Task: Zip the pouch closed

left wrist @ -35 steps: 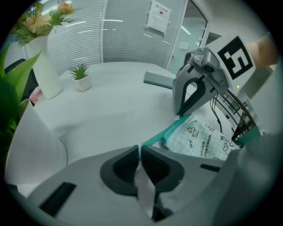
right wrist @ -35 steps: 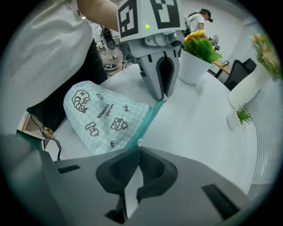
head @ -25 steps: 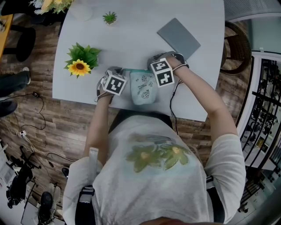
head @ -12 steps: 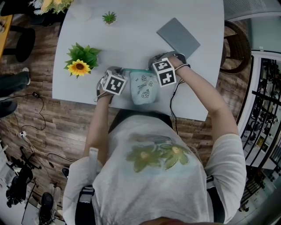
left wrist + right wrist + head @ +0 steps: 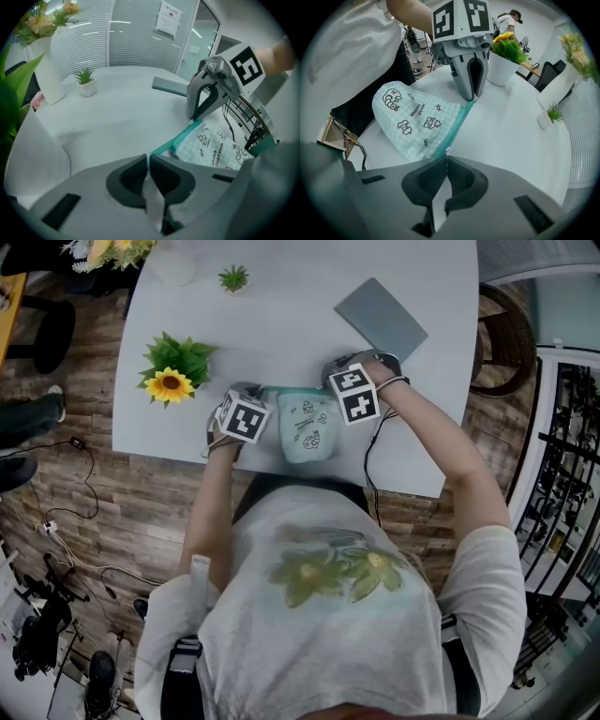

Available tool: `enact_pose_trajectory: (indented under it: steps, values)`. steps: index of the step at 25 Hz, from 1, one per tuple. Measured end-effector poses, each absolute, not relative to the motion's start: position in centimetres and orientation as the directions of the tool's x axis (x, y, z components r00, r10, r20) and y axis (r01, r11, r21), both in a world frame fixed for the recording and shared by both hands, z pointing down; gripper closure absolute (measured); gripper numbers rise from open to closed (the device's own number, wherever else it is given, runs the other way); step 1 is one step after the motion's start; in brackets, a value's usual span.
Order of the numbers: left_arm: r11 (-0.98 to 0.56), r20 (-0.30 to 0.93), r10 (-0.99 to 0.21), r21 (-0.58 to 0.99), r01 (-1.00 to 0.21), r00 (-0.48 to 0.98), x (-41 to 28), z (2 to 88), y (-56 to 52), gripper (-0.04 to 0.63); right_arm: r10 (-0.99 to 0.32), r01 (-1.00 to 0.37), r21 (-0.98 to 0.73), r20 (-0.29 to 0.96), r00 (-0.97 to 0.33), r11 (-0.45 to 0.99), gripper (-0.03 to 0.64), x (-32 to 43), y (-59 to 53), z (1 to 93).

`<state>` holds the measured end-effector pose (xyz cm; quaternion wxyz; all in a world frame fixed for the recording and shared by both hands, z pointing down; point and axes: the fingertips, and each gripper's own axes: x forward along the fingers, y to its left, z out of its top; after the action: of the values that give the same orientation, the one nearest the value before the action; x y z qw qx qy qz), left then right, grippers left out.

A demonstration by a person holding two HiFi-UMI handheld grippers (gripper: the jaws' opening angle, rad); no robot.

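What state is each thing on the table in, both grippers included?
pouch: lying flat, held at both ends.
zipper: looks closed between the grippers.
left gripper: shut on the pouch's corner.
right gripper: shut on the zipper pull.
sunflower plant: upright.
grey pad: lying flat.

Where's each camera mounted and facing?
Head view: on the person's head, steeply down onto table and pouch; both arms, shirt show.
Left gripper view: on left gripper, along its shut jaws toward right gripper; right hand shows.
Right gripper view: on right gripper, facing left gripper; shirt shows.
Shared: both gripper views see the pouch from opposite ends.
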<state>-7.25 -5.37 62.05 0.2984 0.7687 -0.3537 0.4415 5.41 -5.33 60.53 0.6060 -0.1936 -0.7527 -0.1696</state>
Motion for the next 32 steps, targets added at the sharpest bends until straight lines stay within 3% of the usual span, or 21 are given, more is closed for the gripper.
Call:
enact_pose_trajectory:
  steps: [20,32]
  values:
    - [-0.568,0.889,-0.279,0.152,-0.809,0.363,-7.2,62.1,-5.3,0.571,0.07,0.453,0.007,0.986,-0.153,0.891,0.598,7.8,-5.3,60.9]
    - [-0.572,0.889,-0.272,0.158,-0.805,0.368,-7.2,62.2,-5.4,0.571,0.065,0.26,0.004,0.964,-0.257,0.966,0.598,8.1,-5.5,61.7]
